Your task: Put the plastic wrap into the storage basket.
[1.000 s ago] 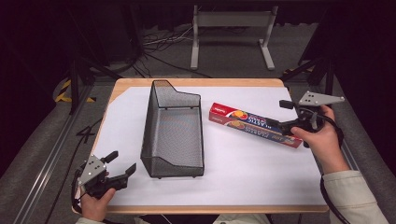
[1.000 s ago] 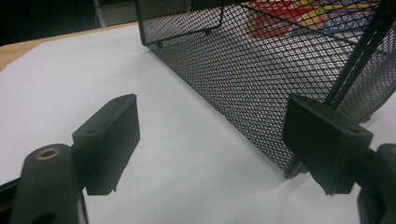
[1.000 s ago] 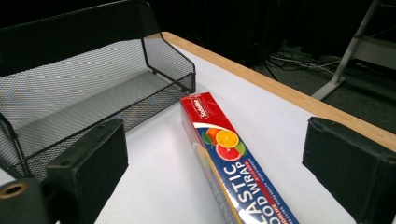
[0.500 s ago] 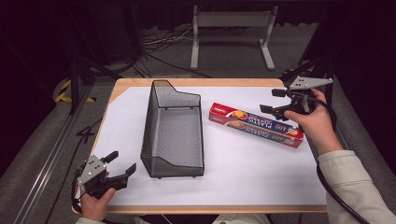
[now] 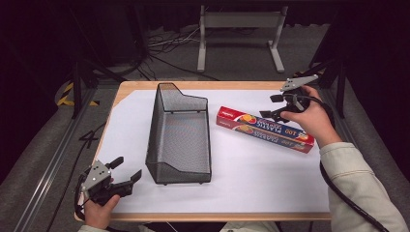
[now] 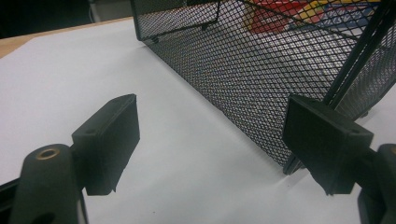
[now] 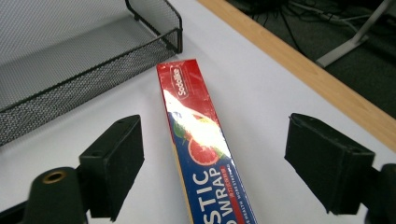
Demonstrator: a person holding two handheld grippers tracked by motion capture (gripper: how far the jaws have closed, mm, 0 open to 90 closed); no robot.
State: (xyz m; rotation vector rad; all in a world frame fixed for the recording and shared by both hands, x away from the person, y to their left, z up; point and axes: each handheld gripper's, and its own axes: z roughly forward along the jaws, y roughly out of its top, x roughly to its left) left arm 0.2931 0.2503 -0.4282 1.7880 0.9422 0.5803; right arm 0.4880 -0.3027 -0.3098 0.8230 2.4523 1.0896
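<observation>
A red and blue plastic wrap box (image 5: 251, 126) lies flat on the white sheet, right of a black wire mesh basket (image 5: 154, 130). My right gripper (image 5: 268, 106) hovers over the box's right half. In the right gripper view, the box (image 7: 201, 140) runs up between the jaws of the right gripper (image 7: 215, 158). The jaws have just been closing and still stand apart from the box's sides, so the gripper is open. My left gripper (image 5: 128, 168) rests open and empty at the table's near left corner, and the left gripper (image 6: 210, 140) faces the basket's mesh wall (image 6: 261, 70).
The white sheet (image 5: 256, 179) covers a wooden table (image 5: 145, 86) whose edge shows at the far side. The basket (image 7: 70, 56) stands just left of the box's far end. A grey metal stand (image 5: 239, 29) and cables lie on the floor beyond the table.
My right hand has moved left and away from the box's right end to above the box, and its jaws stand narrower. The left hand has not moved.
</observation>
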